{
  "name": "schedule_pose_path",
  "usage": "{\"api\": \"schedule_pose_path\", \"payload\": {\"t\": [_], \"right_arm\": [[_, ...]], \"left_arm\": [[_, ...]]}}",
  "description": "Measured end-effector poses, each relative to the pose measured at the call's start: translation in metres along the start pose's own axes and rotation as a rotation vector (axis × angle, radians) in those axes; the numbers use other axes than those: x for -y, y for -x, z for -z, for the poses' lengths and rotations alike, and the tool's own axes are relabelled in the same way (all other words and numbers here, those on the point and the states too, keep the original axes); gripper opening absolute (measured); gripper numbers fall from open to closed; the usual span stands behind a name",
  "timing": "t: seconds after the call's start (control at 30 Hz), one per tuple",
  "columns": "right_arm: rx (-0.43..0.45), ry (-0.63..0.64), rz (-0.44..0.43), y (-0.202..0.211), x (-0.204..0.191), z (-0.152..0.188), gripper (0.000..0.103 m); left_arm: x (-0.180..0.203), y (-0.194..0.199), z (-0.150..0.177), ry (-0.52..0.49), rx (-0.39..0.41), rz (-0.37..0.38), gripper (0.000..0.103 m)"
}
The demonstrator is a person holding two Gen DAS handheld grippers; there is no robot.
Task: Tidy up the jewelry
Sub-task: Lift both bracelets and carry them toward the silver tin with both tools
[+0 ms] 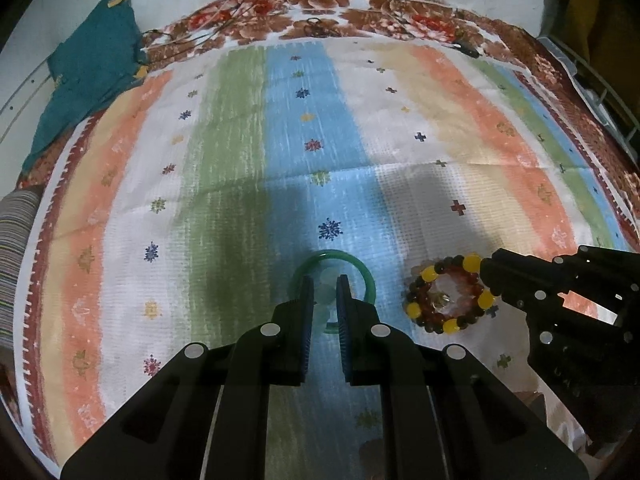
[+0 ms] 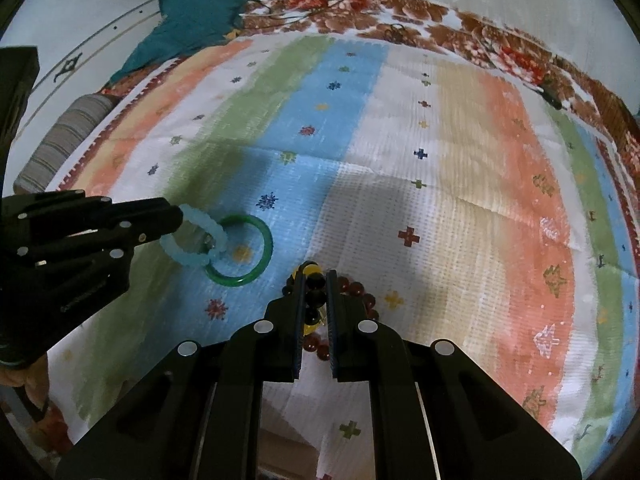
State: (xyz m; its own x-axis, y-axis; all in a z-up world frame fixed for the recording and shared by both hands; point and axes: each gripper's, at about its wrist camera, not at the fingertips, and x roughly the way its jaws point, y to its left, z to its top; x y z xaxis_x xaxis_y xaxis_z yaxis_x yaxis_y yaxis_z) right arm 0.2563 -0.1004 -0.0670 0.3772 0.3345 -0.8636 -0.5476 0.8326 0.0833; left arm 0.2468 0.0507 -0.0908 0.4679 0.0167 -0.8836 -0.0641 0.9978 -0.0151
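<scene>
A green bangle lies flat on the striped cloth; it also shows in the right wrist view. My left gripper is shut on a pale blue beaded bracelet, which hangs partly over the bangle's near edge. A bracelet of dark, red and yellow beads lies to the right of the bangle. My right gripper is shut on this beaded bracelet, with dark beads pinched between its fingers. In the left wrist view the right gripper touches the bracelet's right side.
A teal cloth lies at the far left edge of the bed. A striped cushion sits at the left. Thin wires and small dark items lie along the far floral border.
</scene>
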Motion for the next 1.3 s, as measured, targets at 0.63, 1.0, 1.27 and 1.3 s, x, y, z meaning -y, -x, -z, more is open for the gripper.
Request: {"api": "schedule_pose_path", "payload": {"t": [0.63,1.0,1.27,1.3], "right_arm": [[0.101,-0.026,0.020,0.044,0.000,0.010,0.011],[0.161,-0.023,0.012,0.077,-0.006,0.023,0.011],[0.195,-0.024,0.003,0.095,-0.008,0.036,0.011],[0.198,-0.025,0.001,0.097,-0.007,0.038,0.011]], "left_arm": [[0.007,0.058,0.010,0.012,0.106,0.044,0.011],[0.029,0.091,0.025,-0.041,0.156,0.102,0.011],[0.039,0.109,0.038,-0.067,0.190,0.120,0.011],[0.041,0.113,0.039,-0.069,0.195,0.124,0.011]]}}
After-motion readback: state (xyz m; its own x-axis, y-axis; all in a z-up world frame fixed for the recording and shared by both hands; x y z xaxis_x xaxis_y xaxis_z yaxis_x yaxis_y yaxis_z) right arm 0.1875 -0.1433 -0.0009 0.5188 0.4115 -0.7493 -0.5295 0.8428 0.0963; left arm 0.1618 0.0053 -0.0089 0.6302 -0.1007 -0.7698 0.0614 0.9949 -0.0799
